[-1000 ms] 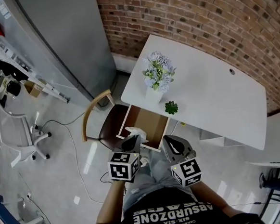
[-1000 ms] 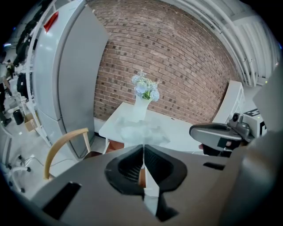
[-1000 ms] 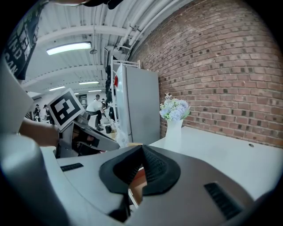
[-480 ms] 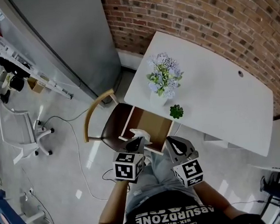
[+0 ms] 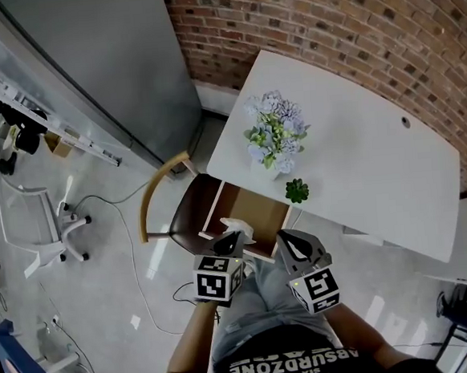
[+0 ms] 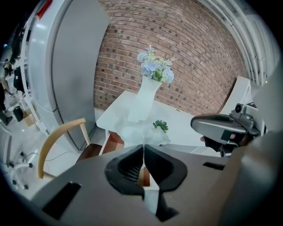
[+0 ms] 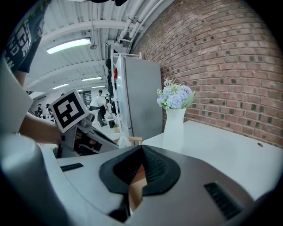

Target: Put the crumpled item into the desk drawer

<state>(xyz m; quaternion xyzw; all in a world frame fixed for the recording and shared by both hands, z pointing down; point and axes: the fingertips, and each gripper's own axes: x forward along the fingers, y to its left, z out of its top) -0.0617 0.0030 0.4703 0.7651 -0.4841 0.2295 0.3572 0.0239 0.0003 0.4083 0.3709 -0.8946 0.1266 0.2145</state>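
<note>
While the left gripper (image 5: pixel 231 236) hangs at the near lip of the open desk drawer (image 5: pixel 255 206), its jaws are closed almost fully on the crumpled item (image 5: pixel 236 224), a pale, wrinkled wad that bulges out past the tips toward 12 o'clock. The left gripper view confirms this: the two pads of the left gripper (image 6: pixel 143 148) meet on a thin fold of the crumpled item (image 6: pixel 142 132). From the head view the wad appears to sit over the drawer's front edge rather than deep inside, though the angle makes this uncertain. The right gripper (image 5: pixel 289 242) lies just beside the left, at its 3 o'clock, with its jaws brought together and nothing between them, as the right gripper view (image 7: pixel 141 148) shows. On the white desk (image 5: pixel 368 163), a small green plant (image 5: pixel 296 189) stands at 1 o'clock from the drawer, and a vase of flowers (image 5: pixel 273 134) stands beyond it at 12 o'clock. A wooden chair (image 5: pixel 160 197) sits at 9 o'clock of the drawer.
</note>
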